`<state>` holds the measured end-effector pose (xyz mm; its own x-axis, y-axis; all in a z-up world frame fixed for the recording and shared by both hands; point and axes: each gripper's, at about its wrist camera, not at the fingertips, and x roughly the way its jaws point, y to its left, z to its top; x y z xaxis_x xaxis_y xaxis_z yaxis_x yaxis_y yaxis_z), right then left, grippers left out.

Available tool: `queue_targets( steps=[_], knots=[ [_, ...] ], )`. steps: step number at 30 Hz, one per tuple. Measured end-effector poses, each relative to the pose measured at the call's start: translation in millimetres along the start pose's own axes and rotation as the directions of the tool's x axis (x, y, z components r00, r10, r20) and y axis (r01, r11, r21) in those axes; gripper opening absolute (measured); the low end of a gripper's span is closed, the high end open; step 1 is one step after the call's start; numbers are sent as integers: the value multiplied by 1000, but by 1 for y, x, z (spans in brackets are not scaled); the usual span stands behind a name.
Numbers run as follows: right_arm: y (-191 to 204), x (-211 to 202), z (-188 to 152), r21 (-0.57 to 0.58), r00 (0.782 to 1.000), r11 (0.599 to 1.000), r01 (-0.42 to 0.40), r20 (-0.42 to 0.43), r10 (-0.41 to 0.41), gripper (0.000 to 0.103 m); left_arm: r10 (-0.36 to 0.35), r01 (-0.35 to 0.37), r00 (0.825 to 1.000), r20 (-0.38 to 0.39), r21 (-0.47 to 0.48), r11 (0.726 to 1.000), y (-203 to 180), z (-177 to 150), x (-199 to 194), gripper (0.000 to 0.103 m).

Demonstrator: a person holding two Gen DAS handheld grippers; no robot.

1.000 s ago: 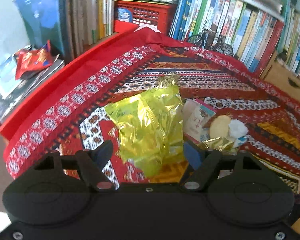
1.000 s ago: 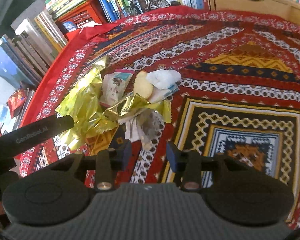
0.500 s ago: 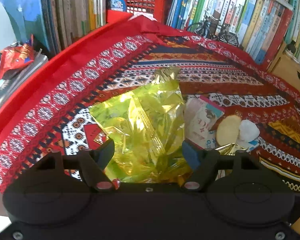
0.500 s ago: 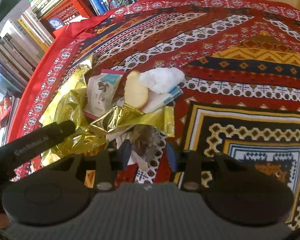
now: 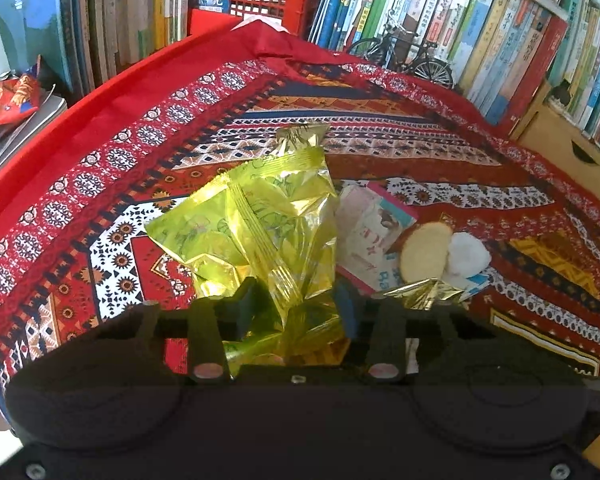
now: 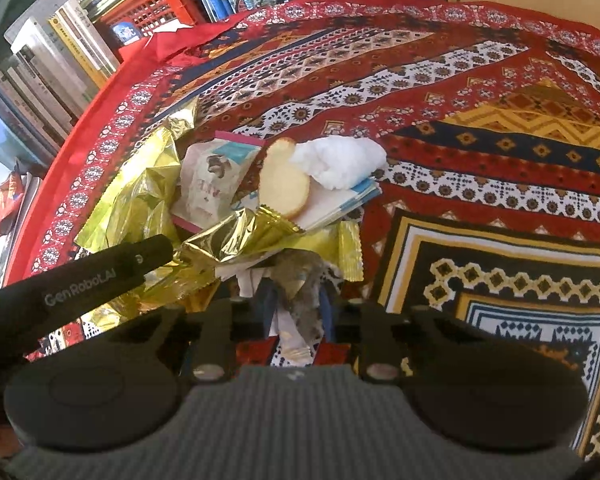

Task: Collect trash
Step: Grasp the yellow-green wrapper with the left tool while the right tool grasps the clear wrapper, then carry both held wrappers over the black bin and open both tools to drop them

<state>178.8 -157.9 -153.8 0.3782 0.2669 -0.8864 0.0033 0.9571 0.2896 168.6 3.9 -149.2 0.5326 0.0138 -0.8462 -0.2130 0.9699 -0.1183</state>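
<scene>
Both my grippers have closed in. My left gripper [image 5: 296, 308] pinches the yellow bag [image 5: 260, 232]; my right gripper [image 6: 296, 304] pinches a crumpled wrapper [image 6: 300, 280].

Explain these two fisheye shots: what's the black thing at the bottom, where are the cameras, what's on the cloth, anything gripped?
No robot arm here: a person holds a two-finger gripper in each hand, with a camera on each looking along its fingers. The black bulk at the bottom of each view is that gripper's own body.

Left view: the left gripper is closed on a yellow-green wrapper.

Right view: the right gripper pinches a grey crumpled scrap. The black bar at its left is the other gripper.

Also on the patterned cloth: a gold wrapper, a pink-edged packet, a biscuit, a white tissue wad. Books stand behind.
</scene>
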Motion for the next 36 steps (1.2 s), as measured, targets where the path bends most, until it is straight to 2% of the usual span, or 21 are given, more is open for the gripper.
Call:
queue_targets(
  steps=[5,22,30,36],
  knots=[
    [-2,-7,-3,7,1000,1000,7,10,-7,25,-2,2,1000,22,-25,1000,2,-1,-13,35],
    [-3,-35,-22,50,997,998,32,63,-35,23,-7,7,998,62,10,1000,4,-15,-48,35],
    [1,-59,-43,60,994,997,43,98,-48,20,-17,15,997,75,26,1000,12,-36,-75,35],
    [-1,-82,-66,55,993,998,18,112,-24,18,-25,22,996,91,31,999,24,-60,-106,34]
  ],
)
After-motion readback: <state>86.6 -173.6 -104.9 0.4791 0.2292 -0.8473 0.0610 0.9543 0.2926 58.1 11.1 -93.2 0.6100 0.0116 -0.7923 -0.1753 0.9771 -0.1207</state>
